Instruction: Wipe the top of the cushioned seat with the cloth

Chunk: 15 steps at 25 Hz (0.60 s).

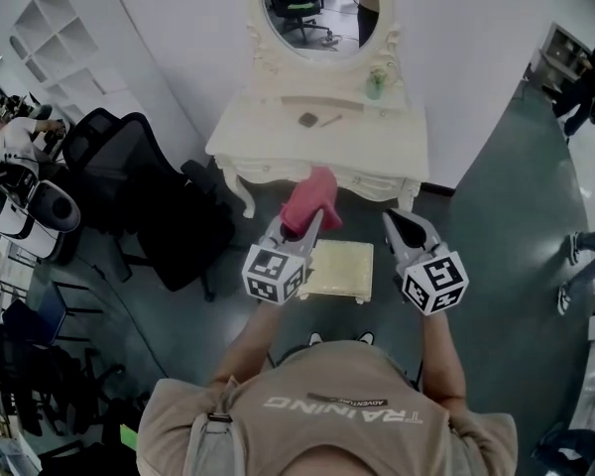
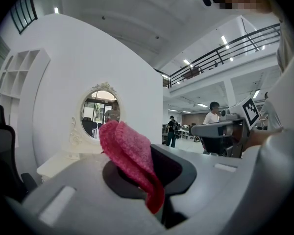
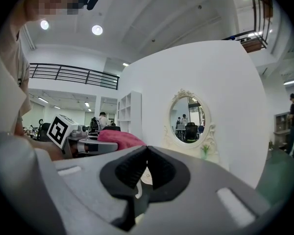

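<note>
Two grippers hovered over the work in the head view. The left gripper (image 1: 312, 221) had its jaws clamped on a pink cloth (image 1: 310, 196), which stuck out past the tips in a folded bunch. The right gripper (image 1: 399, 224) had its jaws pressed together on nothing. The cushioned seat (image 1: 342, 268), a pale square stool, stood on the floor between them, at 6 o'clock from the white dressing table (image 1: 268, 137). The cloth sat at about 11 o'clock from the seat's middle, near its far left corner and apparently raised off it. The right gripper stood at about 1 o'clock, by the far right corner.

The wiping looked not yet begun. To do it well, the left gripper would likely need to tip downward so the soft bunch, not the hard jaws, met the cushion. It could then press lightly and sweep from 12 toward 6 in overlapping passes, edge to edge. The jaws seemed to catch only the cloth's lower fold, so dragging hard might pull it free.
</note>
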Each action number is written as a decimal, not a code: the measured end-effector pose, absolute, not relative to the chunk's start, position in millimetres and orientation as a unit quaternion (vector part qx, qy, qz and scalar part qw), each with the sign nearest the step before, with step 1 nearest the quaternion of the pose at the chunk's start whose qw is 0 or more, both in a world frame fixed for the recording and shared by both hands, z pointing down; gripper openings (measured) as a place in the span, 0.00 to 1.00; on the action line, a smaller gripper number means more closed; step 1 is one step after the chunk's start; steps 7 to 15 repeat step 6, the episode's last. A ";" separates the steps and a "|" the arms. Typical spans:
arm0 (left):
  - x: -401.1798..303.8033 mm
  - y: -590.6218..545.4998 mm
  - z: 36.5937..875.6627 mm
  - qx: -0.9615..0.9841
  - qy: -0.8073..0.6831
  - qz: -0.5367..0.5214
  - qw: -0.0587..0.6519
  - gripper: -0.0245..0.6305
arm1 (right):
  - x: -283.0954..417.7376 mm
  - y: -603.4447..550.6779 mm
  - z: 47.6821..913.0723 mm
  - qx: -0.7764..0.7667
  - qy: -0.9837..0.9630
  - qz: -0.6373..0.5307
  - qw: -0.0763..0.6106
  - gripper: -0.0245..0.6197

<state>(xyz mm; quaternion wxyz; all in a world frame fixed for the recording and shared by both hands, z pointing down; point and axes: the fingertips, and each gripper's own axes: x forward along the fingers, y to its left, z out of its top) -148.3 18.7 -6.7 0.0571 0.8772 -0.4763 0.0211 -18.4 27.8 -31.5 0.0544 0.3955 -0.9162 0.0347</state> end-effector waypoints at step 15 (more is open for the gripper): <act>-148.7 22.0 1.0 0.876 -0.478 0.018 0.063 0.09 | -17.0 30.1 -25.3 0.396 -0.916 0.037 0.057 0.04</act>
